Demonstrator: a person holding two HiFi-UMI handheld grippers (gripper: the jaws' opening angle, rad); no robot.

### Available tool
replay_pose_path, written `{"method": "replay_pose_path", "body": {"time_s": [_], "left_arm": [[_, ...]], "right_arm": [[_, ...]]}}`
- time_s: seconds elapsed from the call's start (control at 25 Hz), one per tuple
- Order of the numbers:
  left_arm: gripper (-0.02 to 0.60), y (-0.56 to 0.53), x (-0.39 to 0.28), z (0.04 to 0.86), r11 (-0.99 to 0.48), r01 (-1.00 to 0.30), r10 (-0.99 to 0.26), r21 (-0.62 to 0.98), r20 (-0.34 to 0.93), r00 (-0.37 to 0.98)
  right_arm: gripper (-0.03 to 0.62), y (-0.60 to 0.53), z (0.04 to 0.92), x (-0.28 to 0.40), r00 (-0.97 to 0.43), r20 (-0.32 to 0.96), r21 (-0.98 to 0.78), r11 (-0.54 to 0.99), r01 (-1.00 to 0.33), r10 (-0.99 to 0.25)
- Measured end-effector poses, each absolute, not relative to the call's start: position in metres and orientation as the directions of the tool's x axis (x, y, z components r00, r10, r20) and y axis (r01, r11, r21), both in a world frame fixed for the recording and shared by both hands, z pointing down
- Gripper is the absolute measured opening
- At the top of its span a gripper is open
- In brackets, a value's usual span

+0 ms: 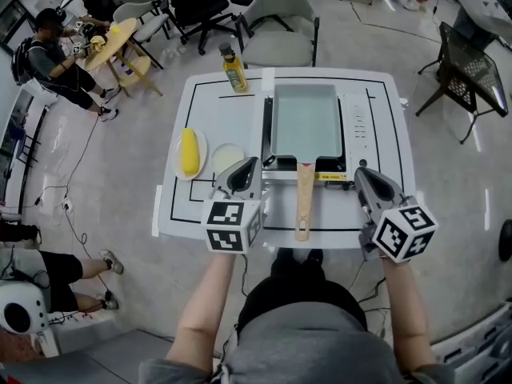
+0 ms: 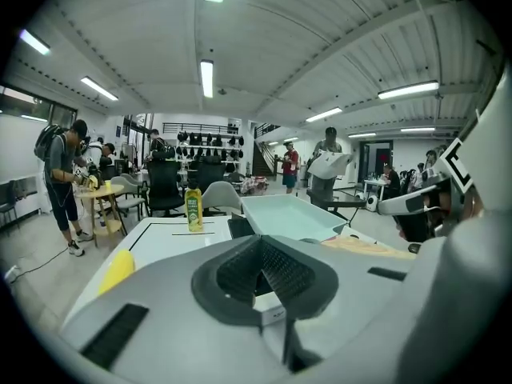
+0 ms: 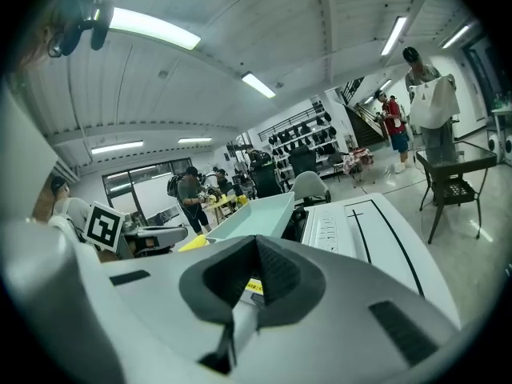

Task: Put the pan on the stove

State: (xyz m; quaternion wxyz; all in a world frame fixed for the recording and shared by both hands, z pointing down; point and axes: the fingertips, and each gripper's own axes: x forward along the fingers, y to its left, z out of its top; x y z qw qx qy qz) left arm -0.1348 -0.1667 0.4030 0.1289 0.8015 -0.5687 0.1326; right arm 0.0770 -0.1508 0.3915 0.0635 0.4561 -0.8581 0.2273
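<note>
White counter (image 1: 210, 110), open workroom: the rectangular pan (image 1: 306, 122) already sits on the stove (image 1: 360, 126), its wooden handle (image 1: 303, 202) pointing to the near edge. Probably rigid and front-heavy; best gripped on the handle near the body. Left tongs (image 1: 245, 170) and right tongs (image 1: 365, 178) are clenched, empty.

Left gripper (image 1: 246, 166) pointing forward, away from body, jaws pressing together, nothing sitting between them. Right gripper (image 1: 362, 173) pointing forward likewise, jaws meeting, gripping nothing. Both grippers hovering side by side, well apart, tips angling slightly inward toward each other. Bare left forearm (image 1: 202, 310) and right forearm (image 1: 402, 314) reaching out from torso, elbows bending close to sides.
</note>
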Motion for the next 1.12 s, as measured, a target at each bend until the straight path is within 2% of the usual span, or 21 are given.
{"method": "replay_pose_path", "body": {"time_s": [0.2, 1.12], "left_arm": [[0.008, -0.168, -0.135, 0.403, -0.321, -0.945, -0.877, 0.059, 0.359, 0.320], [0.008, -0.177, -0.139, 0.398, -0.320, -0.943, -0.881, 0.087, 0.339, 0.330]], "right_arm": [[0.003, -0.151, 0.389, 0.075, -0.558, 0.308, -0.270, 0.492, -0.828, -0.770], [0.003, -0.156, 0.386, 0.070, -0.526, 0.310, -0.205, 0.484, -0.851, -0.792]]}}
